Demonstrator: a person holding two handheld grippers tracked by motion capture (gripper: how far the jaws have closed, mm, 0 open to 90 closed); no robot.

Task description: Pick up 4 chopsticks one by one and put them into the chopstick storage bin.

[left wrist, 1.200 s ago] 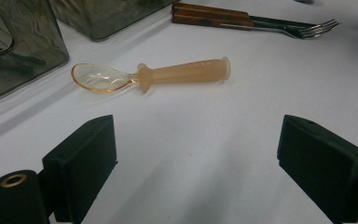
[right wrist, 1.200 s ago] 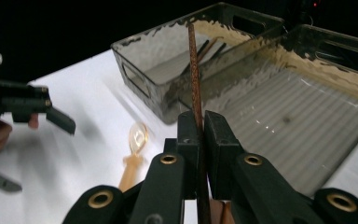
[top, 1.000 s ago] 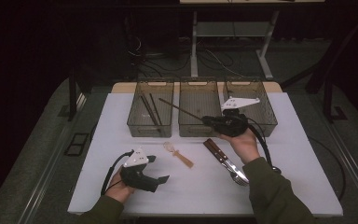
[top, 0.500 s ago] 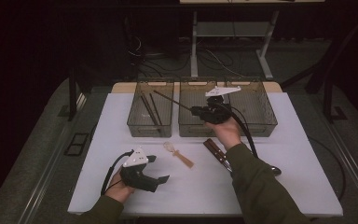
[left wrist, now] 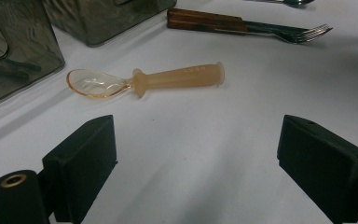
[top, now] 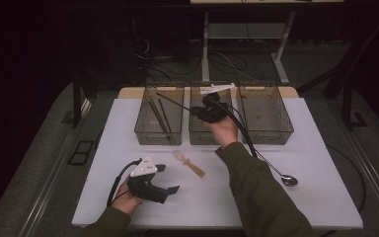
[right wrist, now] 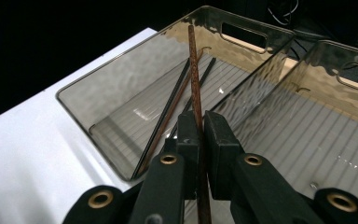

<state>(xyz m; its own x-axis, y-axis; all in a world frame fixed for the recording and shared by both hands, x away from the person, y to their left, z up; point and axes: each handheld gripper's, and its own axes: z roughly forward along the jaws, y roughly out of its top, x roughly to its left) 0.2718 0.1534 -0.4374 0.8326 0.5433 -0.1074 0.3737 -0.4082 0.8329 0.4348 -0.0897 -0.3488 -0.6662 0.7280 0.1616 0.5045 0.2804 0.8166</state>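
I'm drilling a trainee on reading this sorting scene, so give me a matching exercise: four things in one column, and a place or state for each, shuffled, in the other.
Things:
1. brown chopstick
2. amber plastic spoon
3. metal spoon
4. left tool

Places or states:
A. open, nothing between its jaws
B. lying on the white table between the two hands
C. clamped in the right tool, over the left bin
D. on the table near its right edge, beside the person's right sleeve

Pairs: 1-C, 2-B, 3-D, 4-A
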